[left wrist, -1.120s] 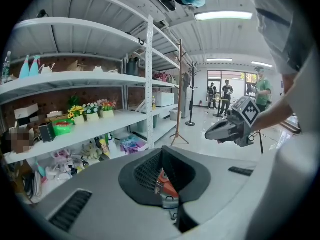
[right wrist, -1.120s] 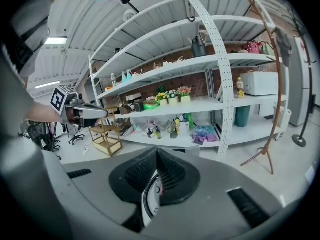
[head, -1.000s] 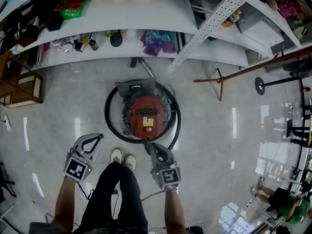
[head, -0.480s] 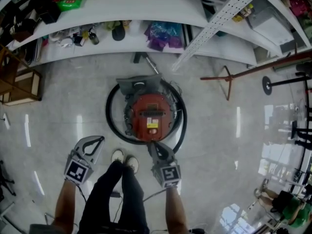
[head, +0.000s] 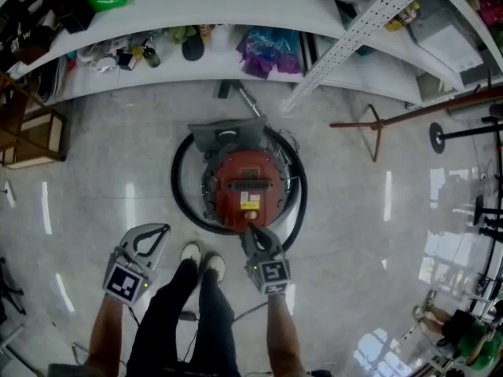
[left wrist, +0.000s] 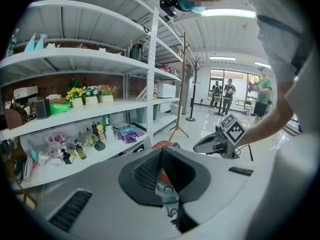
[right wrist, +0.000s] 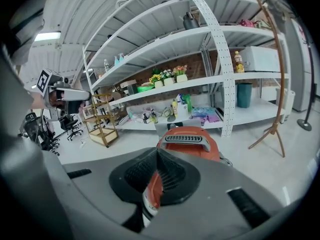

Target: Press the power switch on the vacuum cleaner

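A red canister vacuum cleaner (head: 244, 191) stands on the floor, ringed by its black hose (head: 182, 203). It carries a dark handle and a yellow label on top; I cannot pick out a switch. My right gripper (head: 251, 229) is shut, and its tips sit at the vacuum's near edge. In the right gripper view the red body (right wrist: 192, 143) fills the middle just beyond the right gripper (right wrist: 157, 151). My left gripper (head: 159, 229) is shut and empty, well left of the vacuum. Only a bit of the vacuum's red top (left wrist: 161, 144) shows over the left gripper (left wrist: 161, 149).
White shelves (head: 196, 61) with bottles and bags run behind the vacuum. A wooden coat stand (head: 373, 128) leans at the right, a small wooden rack (head: 31, 140) at the left. The person's shoes (head: 200, 258) stand between the grippers. Glossy floor lies all around.
The right gripper has crept forward until its tips reach the vacuum's near edge. The view has shifted forward a little. The left gripper has barely moved.
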{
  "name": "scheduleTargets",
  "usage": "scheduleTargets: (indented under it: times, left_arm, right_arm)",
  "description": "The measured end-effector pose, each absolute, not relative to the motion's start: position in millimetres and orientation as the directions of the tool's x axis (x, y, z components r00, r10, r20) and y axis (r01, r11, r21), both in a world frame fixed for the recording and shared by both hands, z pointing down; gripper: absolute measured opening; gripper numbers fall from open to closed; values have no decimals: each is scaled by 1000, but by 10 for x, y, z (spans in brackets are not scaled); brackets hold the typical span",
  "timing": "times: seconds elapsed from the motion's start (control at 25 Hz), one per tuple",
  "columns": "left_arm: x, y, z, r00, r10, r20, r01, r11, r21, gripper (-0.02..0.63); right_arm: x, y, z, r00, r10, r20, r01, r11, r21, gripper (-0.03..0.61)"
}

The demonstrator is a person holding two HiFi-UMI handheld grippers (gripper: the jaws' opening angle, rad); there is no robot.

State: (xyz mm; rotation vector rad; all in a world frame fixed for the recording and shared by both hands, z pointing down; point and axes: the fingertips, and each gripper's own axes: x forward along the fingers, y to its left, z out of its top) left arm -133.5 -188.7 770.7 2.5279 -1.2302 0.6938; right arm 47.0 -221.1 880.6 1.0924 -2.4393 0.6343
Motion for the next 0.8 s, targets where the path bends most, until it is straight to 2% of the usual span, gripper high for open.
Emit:
scheduleTargets:
  times: [0.8]
  left_arm:
    - [-1332,-1866,7861,530,-673,515,-791,-612,13,6]
  right_arm:
    - [407,-2306,9396,-608,-555,568,-766,597,-237,2]
